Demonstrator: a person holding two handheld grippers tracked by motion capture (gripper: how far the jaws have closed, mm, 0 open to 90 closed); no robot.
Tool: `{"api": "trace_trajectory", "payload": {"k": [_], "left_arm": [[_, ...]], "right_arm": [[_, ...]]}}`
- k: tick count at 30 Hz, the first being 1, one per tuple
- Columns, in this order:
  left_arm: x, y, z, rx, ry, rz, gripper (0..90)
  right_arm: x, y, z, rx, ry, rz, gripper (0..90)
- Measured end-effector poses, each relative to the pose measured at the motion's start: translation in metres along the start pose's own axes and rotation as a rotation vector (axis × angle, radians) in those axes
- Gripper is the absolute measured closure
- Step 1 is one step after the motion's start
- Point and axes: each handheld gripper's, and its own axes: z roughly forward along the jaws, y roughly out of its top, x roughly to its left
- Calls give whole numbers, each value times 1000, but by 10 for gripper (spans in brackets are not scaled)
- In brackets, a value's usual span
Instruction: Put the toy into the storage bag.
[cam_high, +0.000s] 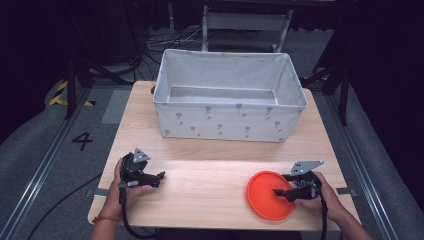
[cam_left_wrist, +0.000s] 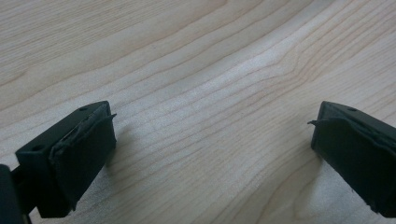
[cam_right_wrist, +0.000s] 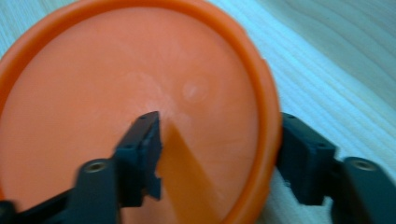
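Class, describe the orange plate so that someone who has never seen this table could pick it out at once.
Start at the wooden table with the big grey fabric bin at its far side. Come to the near edge on the person's right: there lies the orange plate, round and shallow with a raised rim. It is the table's one brightly coloured thing, and the right hand-held gripper straddles its rim.

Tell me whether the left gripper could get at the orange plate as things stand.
Probably yes: the left gripper is open over bare table, nothing lying between it and the orange plate, though the right gripper straddles the plate's rim.
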Motion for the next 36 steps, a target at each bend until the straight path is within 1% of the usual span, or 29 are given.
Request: {"api": "trace_trajectory", "payload": {"k": [2,3,6,7,9,10,11,13,14,15,16,17,20,21,22,23,24,25,26,28,29,30,31,33,36], "left_arm": [[0,0,0,0,0,0,2],[0,0,0,-1,0,-2,2],[0,0,0,0,0,0,2],[0,0,0,0,0,-1,2],[0,0,0,0,0,0,2],[0,0,0,0,0,0,2],[0,0,0,0,0,0,2],[0,0,0,-1,0,-1,2],[0,0,0,-1,0,-1,2],[0,0,0,-1,0,-1,2],[0,0,0,0,0,0,2],[0,0,0,0,0,0,2],[0,0,0,-1,1,-1,3],[0,0,0,-1,1,-1,3],[0,0,0,-1,0,-2,2],[0,0,0,-1,0,-2,2],[0,0,0,-1,0,-2,3],[0,0,0,-1,0,-2,2],[0,0,0,-2,0,-2,2],[0,0,0,-1,1,-1,3],[0,0,0,-1,1,-1,3],[-1,0,0,-2,3,-3,4],[-1,0,0,-2,3,-3,5],[0,0,0,-1,5,-1,5],[-1,0,0,-1,7,-1,5]], "right_arm": [[-4,1,-2,-3,11,11,528],[-6,2,-3,-9,19,15,549],[-8,6,-5,-2,31,8,604],[-10,8,-6,2,39,4,629],[-13,12,-9,2,62,13,681],[-15,14,-11,8,72,8,699],[-15,14,-11,8,72,8,699],[-14,23,-16,25,82,-18,732],[-14,23,-16,25,82,-18,732],[-13,26,-17,29,83,-30,743],[-11,29,-20,26,85,-36,764],[-10,34,-25,13,97,-42,781],[-3,46,-41,-5,123,-88,821],[-3,46,-41,-5,123,-88,821],[4,52,-49,0,113,-120,825],[7,54,-51,4,105,-135,825],[7,54,-51,4,105,-135,825],[14,59,-57,9,88,-169,827],[16,61,-60,18,80,-187,826],[20,64,-64,23,67,-206,826],[20,64,-64,23,67,-206,826],[23,69,-71,34,35,-236,826],[24,70,-73,33,23,-237,827],[25,74,-80,40,1,-256,827],[25,78,-91,51,-50,-271,827]]}}
